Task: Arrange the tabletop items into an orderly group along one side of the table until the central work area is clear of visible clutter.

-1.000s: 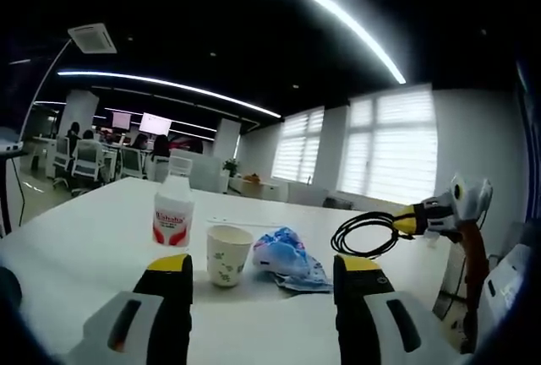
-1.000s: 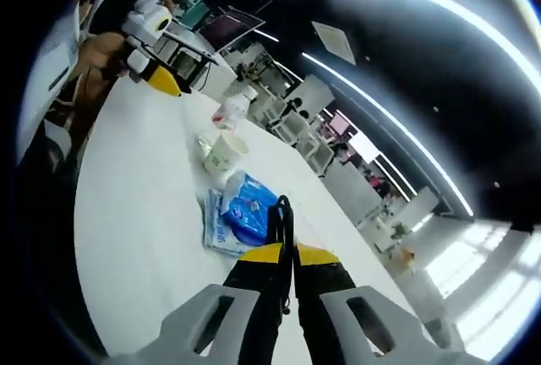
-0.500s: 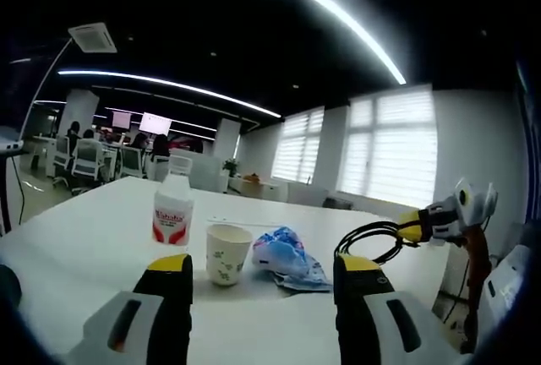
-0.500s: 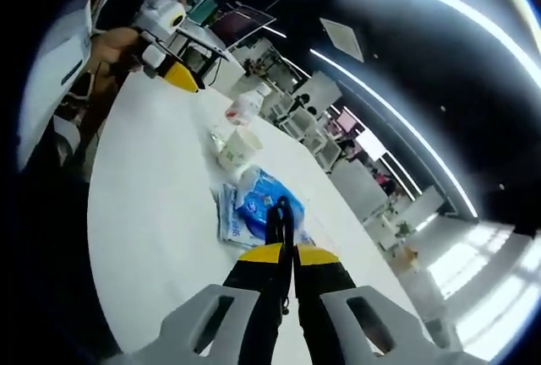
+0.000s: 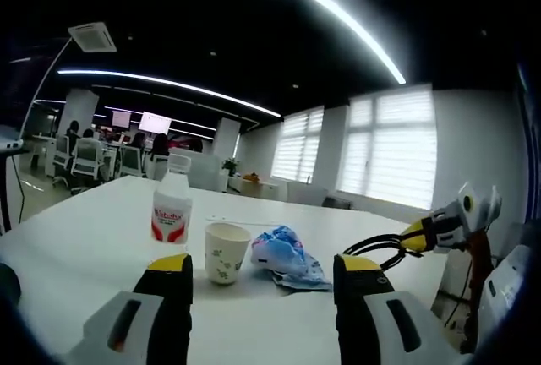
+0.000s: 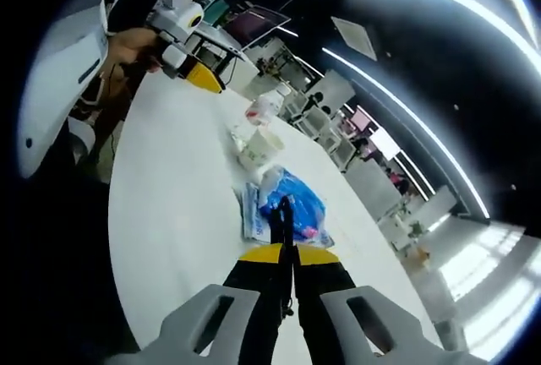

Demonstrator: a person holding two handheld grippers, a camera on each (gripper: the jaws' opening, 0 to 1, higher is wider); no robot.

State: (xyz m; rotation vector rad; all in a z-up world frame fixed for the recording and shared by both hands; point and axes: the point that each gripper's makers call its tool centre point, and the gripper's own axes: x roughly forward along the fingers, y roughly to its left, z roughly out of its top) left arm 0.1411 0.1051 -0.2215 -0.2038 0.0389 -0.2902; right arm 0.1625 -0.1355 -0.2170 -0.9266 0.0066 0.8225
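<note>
The left claw point(image 5: 263, 285) is wide open above the white counter point(image 5: 76, 247), and just past it a bottle point(image 5: 171, 211) with a red label, a paper cup point(image 5: 226, 253) and a blue crinkly bag point(image 5: 287, 257) sit close together in a row. The right claw point(image 6: 284, 255) is pinched tight on a black cable point(image 6: 283, 223), holding it up over the counter near the blue bag.

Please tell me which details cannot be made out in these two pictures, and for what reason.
- Bottle label text: left gripper view, too small and blurred.
- Print on the blue packet: left gripper view, crumpled and blurred.
- Black cable in the right gripper: right gripper view, its lower run is hidden between the shut jaws.
- Paper cup contents: left gripper view, the rim hides the inside.
</note>
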